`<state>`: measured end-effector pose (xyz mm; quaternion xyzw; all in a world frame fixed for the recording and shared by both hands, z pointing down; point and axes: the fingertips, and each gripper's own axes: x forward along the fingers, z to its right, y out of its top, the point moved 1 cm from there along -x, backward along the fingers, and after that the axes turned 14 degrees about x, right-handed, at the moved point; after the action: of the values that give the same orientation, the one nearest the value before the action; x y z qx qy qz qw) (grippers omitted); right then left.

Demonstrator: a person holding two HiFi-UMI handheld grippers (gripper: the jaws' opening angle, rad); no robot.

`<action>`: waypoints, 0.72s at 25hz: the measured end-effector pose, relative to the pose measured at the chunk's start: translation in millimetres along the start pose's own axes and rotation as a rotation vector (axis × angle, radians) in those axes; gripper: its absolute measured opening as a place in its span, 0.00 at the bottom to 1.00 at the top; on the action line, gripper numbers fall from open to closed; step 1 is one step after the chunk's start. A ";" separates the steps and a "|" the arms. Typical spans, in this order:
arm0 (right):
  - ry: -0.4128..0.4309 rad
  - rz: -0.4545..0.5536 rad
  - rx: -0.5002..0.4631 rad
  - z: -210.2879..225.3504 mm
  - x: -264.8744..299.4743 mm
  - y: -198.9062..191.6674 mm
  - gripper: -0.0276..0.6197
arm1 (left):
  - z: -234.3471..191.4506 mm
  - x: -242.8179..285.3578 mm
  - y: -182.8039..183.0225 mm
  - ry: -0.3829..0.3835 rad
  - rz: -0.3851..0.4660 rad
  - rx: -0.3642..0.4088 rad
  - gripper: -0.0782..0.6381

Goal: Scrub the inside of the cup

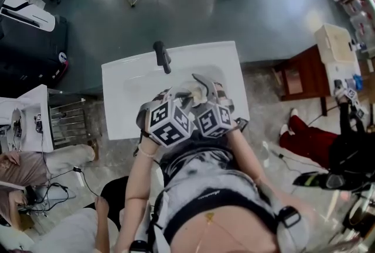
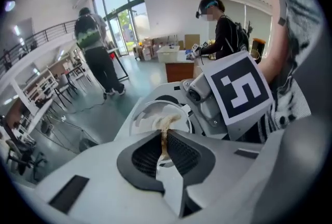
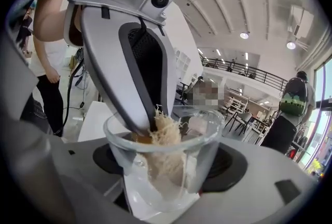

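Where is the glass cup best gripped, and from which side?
The glass cup: across its side wall below the rim, from the side, as the right gripper does; the mouth is then free for the left gripper and its fibrous scrubber.

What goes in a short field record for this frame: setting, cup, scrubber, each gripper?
setting: white sink with a dark faucet
cup: clear glass cup, held over the sink
scrubber: pale fibrous scrubber, pushed down inside the glass cup
left gripper: jaws pinched on the fibrous scrubber, tips at the cup's mouth
right gripper: jaws wide, clamped on the glass cup's sides
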<state>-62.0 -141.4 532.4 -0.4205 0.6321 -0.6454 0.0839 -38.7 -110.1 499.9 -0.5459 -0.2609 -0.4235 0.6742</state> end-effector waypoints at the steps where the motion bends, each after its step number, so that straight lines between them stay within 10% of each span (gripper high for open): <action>1: 0.001 -0.002 0.000 -0.5 0.4 0.2 0.66 | 2.1 -1.2 0.9 -0.028 0.020 -0.028 0.15; 8: 0.017 -0.004 -0.008 -4.1 0.5 0.1 0.66 | 6.1 -13.4 11.1 -0.127 0.196 -0.190 0.15; 18: 0.027 -0.006 -0.002 -8.8 2.2 6.2 0.66 | -36.5 -22.4 -6.8 0.197 0.164 -0.315 0.16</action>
<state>-71.7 -137.4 529.2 -0.4139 0.6326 -0.6506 0.0728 -59.8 -138.9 475.3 -0.6199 -0.0790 -0.4539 0.6351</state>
